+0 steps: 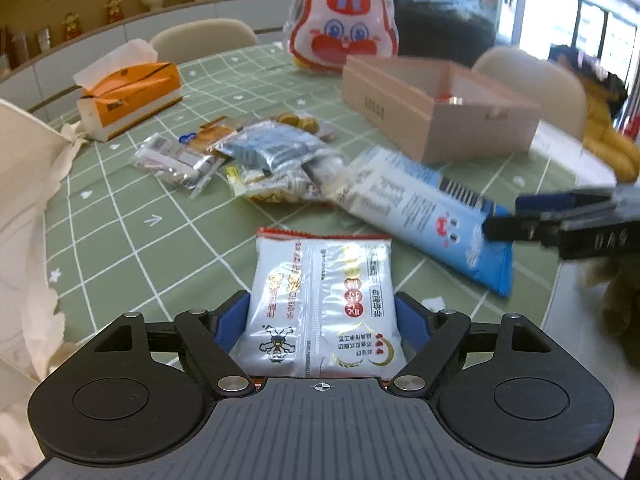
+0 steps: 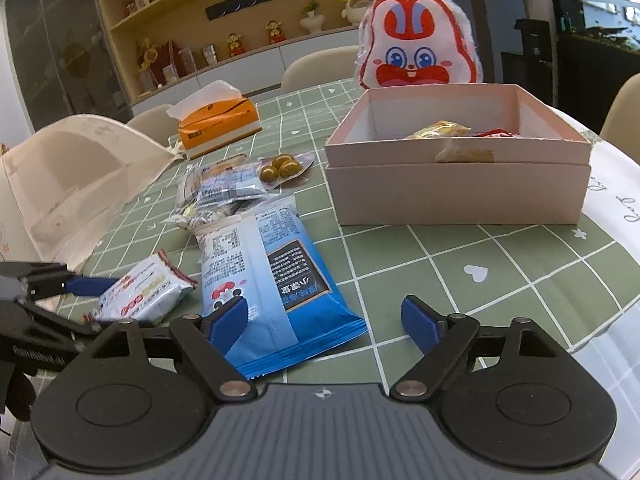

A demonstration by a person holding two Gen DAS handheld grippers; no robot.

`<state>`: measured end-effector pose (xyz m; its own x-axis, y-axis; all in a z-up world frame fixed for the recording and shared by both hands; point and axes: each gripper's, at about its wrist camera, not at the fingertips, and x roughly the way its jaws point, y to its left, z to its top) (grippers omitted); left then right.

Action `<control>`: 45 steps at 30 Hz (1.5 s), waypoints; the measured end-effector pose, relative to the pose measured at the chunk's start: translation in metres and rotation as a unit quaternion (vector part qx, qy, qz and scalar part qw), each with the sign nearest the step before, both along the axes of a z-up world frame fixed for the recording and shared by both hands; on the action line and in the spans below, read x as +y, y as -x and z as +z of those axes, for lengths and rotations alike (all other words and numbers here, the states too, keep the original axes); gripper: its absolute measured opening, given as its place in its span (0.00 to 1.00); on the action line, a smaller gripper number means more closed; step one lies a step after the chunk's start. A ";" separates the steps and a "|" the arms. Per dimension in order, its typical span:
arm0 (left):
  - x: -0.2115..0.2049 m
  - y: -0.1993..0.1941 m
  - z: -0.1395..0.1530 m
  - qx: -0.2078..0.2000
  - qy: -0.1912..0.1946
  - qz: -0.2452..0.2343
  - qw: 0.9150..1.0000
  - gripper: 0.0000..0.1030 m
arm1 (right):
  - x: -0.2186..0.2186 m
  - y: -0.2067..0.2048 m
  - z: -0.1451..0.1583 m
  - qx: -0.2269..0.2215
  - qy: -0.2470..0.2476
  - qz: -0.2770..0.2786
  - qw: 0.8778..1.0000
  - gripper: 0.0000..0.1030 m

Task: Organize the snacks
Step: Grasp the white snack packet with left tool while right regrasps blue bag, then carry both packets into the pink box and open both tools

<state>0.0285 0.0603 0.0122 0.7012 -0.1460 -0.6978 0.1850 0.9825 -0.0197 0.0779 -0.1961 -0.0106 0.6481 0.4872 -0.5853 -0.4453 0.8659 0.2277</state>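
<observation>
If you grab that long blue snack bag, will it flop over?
Probably: the blue snack bag is a long, soft film pouch lying flat, so its free end would likely droop. Its glossy wrapper looks slippery. It seems puffy, so probably light for its size.

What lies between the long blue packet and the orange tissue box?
In the left wrist view, a pile of small snack packets lies on the green tablecloth between the blue packet and the tissue box.

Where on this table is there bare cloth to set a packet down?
Bare tablecloth lies in front of the pink box, right of the blue packet. Another free patch sits between the white bag and the silver packet. The snack pile near the tissue box is crowded.
</observation>
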 end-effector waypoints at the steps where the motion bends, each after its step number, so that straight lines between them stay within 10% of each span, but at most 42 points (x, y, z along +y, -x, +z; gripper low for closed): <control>1: 0.002 0.002 0.001 -0.006 0.007 0.000 1.000 0.81 | 0.000 -0.001 0.000 0.003 -0.001 0.008 1.000 0.91; 26: 0.026 0.037 0.003 -0.052 0.084 0.010 0.995 0.80 | 0.102 -0.023 0.009 -0.031 0.144 0.098 0.984 0.99; 37: 0.031 0.039 0.005 -0.054 0.085 0.033 0.994 0.80 | 0.086 -0.037 0.000 -0.013 0.123 0.072 0.990 0.99; 45: 0.030 0.037 0.003 -0.045 0.086 0.030 0.995 0.80 | 0.083 -0.006 0.009 -0.018 0.126 0.097 0.987 0.78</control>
<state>-0.0083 0.0906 0.0149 0.7705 -0.2138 -0.6005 0.1340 0.9753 -0.1754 0.0836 -0.1129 -0.0015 0.5794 0.4458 -0.6823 -0.6116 0.7912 -0.0025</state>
